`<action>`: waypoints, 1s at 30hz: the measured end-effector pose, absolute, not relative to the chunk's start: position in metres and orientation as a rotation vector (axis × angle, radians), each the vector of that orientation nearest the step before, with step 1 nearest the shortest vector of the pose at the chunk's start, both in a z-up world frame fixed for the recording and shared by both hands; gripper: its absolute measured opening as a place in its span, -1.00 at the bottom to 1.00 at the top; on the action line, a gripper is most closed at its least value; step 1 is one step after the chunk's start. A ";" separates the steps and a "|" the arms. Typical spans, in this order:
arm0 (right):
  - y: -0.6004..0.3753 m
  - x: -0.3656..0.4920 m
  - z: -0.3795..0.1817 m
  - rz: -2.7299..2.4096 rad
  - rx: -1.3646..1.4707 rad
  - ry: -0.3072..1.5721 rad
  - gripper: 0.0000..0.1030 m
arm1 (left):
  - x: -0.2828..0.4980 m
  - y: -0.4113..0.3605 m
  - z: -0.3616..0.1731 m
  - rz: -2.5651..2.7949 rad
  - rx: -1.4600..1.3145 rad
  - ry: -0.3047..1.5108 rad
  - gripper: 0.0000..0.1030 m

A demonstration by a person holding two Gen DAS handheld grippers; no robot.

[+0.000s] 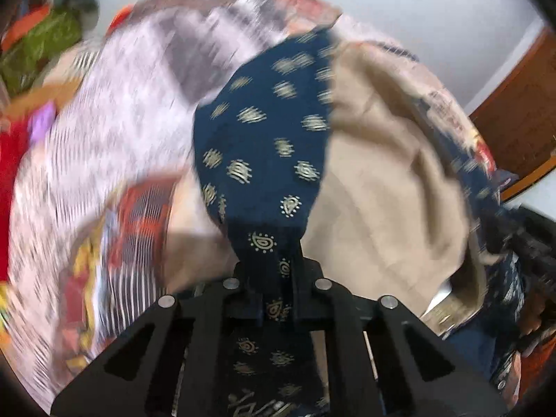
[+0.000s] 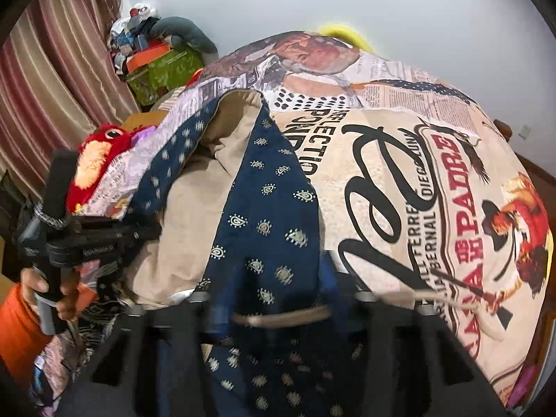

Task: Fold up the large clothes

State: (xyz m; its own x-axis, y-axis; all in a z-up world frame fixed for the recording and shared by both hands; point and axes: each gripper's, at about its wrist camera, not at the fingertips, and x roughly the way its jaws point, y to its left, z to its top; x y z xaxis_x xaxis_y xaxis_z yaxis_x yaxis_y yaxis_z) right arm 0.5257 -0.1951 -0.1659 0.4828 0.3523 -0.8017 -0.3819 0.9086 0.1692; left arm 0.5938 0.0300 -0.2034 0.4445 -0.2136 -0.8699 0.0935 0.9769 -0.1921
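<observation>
A large navy garment with gold paisley print [image 1: 264, 146] and a beige lining [image 1: 382, 180] is held up over the bed. My left gripper [image 1: 278, 278] is shut on a bunched edge of it. In the right wrist view the same navy cloth [image 2: 267, 215] hangs over my right gripper [image 2: 278, 312], whose fingers are blurred and mostly covered; the cloth runs between them. The left gripper and the hand holding it show at the left of that view [image 2: 87, 239].
A bedspread with newspaper and poster print [image 2: 434, 180] covers the bed below. A red plush toy [image 2: 100, 160] lies at the left. A green box with clutter [image 2: 163, 69] stands by the striped curtain [image 2: 52, 80]. A wooden door [image 1: 521, 111] is at the right.
</observation>
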 end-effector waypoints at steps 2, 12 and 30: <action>-0.198 0.527 -0.167 0.429 -0.044 0.951 -0.82 | 0.607 0.016 -0.181 -0.200 -0.081 1.042 -0.81; -0.233 0.540 -0.169 0.275 -0.061 0.941 -0.90 | 0.607 0.004 -0.146 -0.186 0.132 1.011 -0.38; -0.242 0.395 -0.137 0.423 -0.109 0.966 0.04 | 0.466 0.115 -0.241 -0.114 -0.023 1.281 -0.02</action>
State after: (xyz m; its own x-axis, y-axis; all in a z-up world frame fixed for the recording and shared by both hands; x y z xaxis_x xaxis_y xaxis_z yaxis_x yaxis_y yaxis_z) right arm 0.3955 -0.2415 -0.1366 0.4943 0.3004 -0.8157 -0.3959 0.9132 0.0964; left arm 0.4664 0.1151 -0.2408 0.2814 -0.0979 -0.9546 0.0722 0.9941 -0.0806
